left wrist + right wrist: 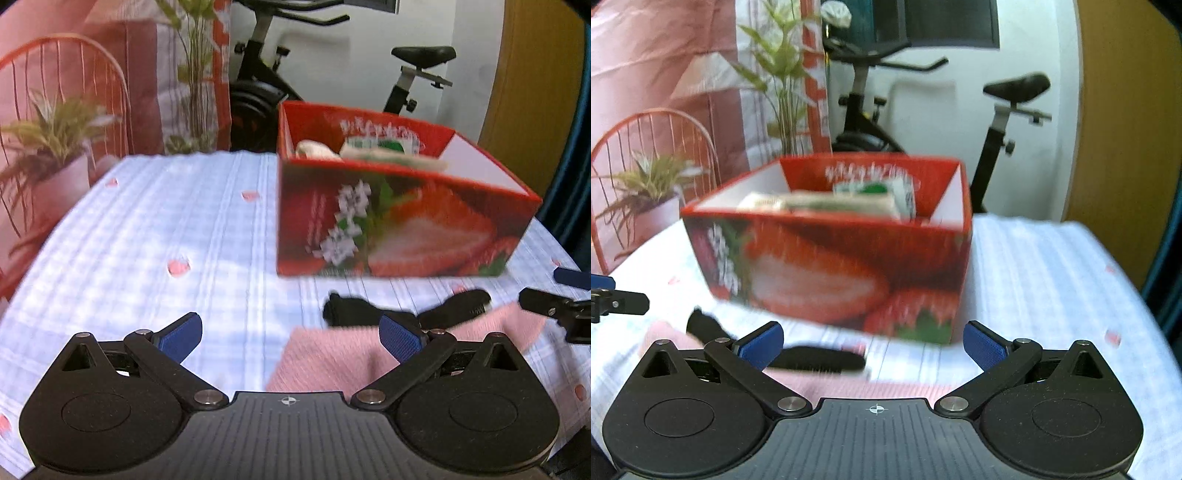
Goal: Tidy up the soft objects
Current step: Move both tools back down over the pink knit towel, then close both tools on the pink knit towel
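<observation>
- Standing over the worktop [147, 229], which wore a pale checked cloth dotted with small pink hearts, both claws hung with their blue pads spread wide apart and nothing between them.
- The left claw [291, 338] hovered above the near edge of a pink knitted cloth [332, 362] lying flat on the worktop.
- A black sock [458, 306], or a pair of them, lay across the far side of that pink cloth, touching it; blur kept me from counting.
- The right claw [873, 343] hung above the same black sock [816, 360] and pink knitted cloth [849, 386], just in front of the box.
- A red strawberry-printed cardboard box [399, 229] sat open on the worktop just beyond the sock, already holding some pale folded soft things [391, 155], one with a green patch.
- From the right wrist view the box [831, 269] showed the same pale bundle [827, 203] inside.
- Behind the worktop stood an exercise bike [266, 81], a potted plant [55, 147] and a red wire chair [74, 74].
</observation>
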### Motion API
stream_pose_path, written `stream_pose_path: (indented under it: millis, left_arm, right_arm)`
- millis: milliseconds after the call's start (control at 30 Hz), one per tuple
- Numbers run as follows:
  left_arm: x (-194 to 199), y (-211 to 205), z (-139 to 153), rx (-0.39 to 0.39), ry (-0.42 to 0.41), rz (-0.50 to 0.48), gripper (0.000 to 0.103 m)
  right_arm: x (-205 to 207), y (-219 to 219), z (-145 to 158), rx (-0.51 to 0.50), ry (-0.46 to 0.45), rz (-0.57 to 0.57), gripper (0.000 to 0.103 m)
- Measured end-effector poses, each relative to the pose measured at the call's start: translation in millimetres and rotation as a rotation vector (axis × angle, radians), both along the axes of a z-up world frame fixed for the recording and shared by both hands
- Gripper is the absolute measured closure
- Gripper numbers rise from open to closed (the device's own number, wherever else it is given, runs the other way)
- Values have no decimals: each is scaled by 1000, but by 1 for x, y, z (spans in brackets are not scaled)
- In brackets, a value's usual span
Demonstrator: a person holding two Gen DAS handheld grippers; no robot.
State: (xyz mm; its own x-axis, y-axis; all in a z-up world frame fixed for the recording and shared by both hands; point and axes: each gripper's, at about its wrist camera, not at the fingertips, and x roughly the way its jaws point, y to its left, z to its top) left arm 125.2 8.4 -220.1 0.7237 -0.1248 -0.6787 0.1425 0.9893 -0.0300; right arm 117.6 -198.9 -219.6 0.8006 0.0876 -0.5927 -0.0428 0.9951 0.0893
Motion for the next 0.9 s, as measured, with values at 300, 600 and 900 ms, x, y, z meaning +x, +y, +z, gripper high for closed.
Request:
stream_pose_path:
  millis: [300,600,900]
  left_arm:
    - [0,-5,-20,-2,45,-36,0]
    - [2,-3,-32,-31,81,-36,1]
    - [0,-3,-42,-128,101,-69,14]
  right_arm:
    - [-8,14,-33,8,18,24,2]
    - [-5,14,-50,29,40,44,9]
    - [-9,9,-60,74,40,46,9]
